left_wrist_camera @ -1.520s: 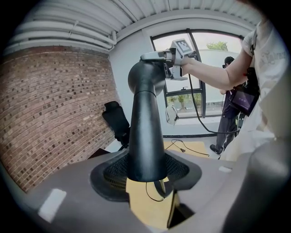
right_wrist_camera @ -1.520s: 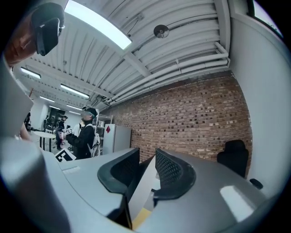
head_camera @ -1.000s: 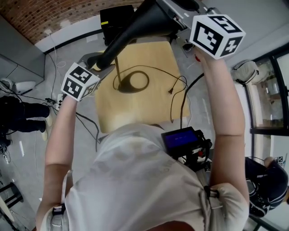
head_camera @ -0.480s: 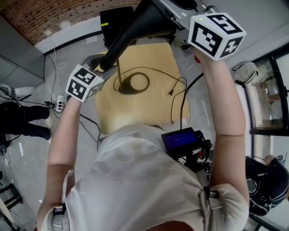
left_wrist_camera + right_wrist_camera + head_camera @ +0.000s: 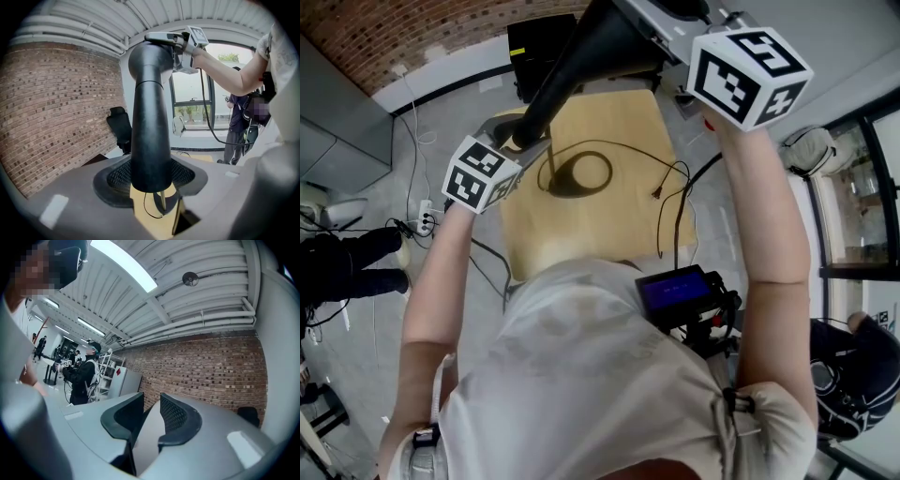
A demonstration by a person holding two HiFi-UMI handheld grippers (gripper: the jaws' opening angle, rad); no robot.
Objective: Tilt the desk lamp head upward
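Note:
A black cone-shaped desk lamp head (image 5: 581,66) slants above a wooden table (image 5: 619,122). Its thin stem (image 5: 546,155) runs down to a ring base (image 5: 578,172). My left gripper (image 5: 517,141) is shut on the narrow lower end of the head; in the left gripper view the cone (image 5: 150,117) rises from between the pads (image 5: 183,173). My right gripper (image 5: 661,23) pinches the wide rim at the top, which the left gripper view also shows, with the right gripper (image 5: 164,38) on the rim. In the right gripper view a thin dark edge (image 5: 135,432) sits between the jaws.
A black cable (image 5: 666,187) trails over the table's right side. A black box (image 5: 539,42) stands behind the table. A power strip (image 5: 424,214) lies on the floor at left. One person stands at the left edge (image 5: 347,253), another at lower right (image 5: 853,375).
My left gripper has shifted a little up and to the right, carrying the narrow end of the lamp head with it. The right gripper has barely moved.

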